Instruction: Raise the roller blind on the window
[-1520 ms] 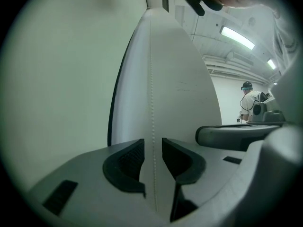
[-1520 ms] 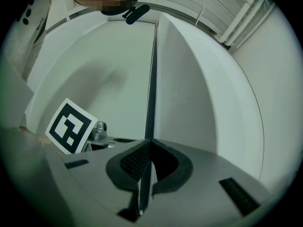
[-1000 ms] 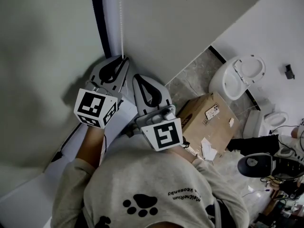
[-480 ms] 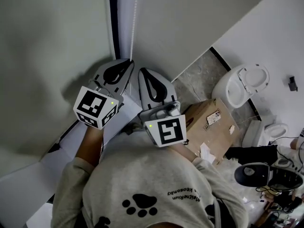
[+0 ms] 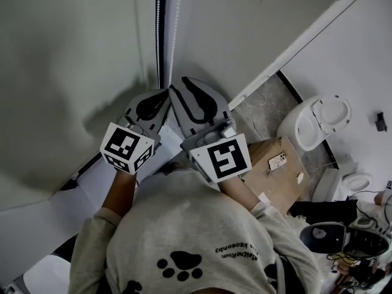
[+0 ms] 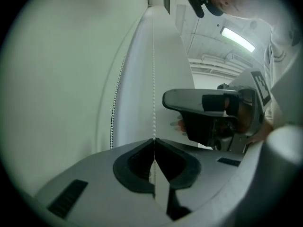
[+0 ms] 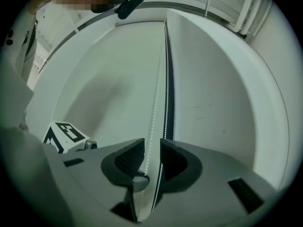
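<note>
The blind's white bead chain [image 6: 154, 79] hangs in two thin beaded strands just beside the dark window strip [image 7: 168, 70]. The left tool [image 6: 154, 140] is pinched closed on one strand. The right tool [image 7: 152, 145], next to the same strip, has just been opening, and the chain runs between its parted jaws.

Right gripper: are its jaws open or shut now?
Open. The right gripper has just been opening; its jaws stand apart, and the bead chain runs between them unpinched.
</note>
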